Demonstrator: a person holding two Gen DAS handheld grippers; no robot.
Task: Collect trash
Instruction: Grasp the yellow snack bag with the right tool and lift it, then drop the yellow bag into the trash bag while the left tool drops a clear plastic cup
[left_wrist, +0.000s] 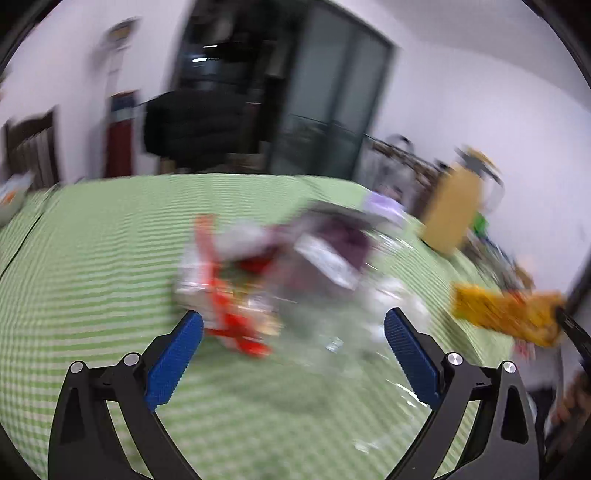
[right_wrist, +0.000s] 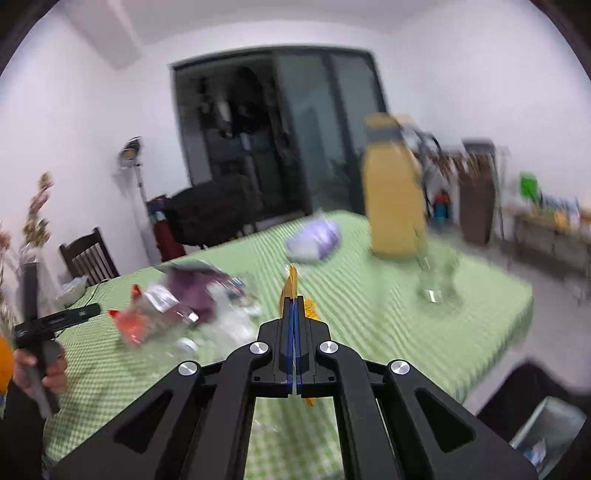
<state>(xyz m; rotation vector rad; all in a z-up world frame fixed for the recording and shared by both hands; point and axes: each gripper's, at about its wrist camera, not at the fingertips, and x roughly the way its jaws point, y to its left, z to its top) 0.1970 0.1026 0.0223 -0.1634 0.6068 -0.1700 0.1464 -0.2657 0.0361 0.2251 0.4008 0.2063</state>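
A blurred heap of trash lies on the green striped tablecloth (left_wrist: 92, 258): a red and orange wrapper (left_wrist: 236, 317), a purple wrapper (left_wrist: 340, 240) and clear plastic (left_wrist: 325, 343). My left gripper (left_wrist: 293, 314) hovers just short of the heap, open, with nothing between its blue pads (left_wrist: 177, 354). My right gripper (right_wrist: 294, 302) is shut on a thin yellow wrapper (right_wrist: 291, 278), seen edge-on. That yellow wrapper (left_wrist: 506, 314) also shows at the right of the left wrist view, off the table's right side. The trash heap (right_wrist: 177, 302) lies left of my right gripper.
A tall yellow bottle (right_wrist: 393, 199), a clear glass (right_wrist: 436, 277) and a lilac packet (right_wrist: 314, 236) stand on the far part of the table. A grey bin (right_wrist: 550, 428) sits on the floor at lower right. A wooden chair (right_wrist: 88, 258) stands at the table's left end.
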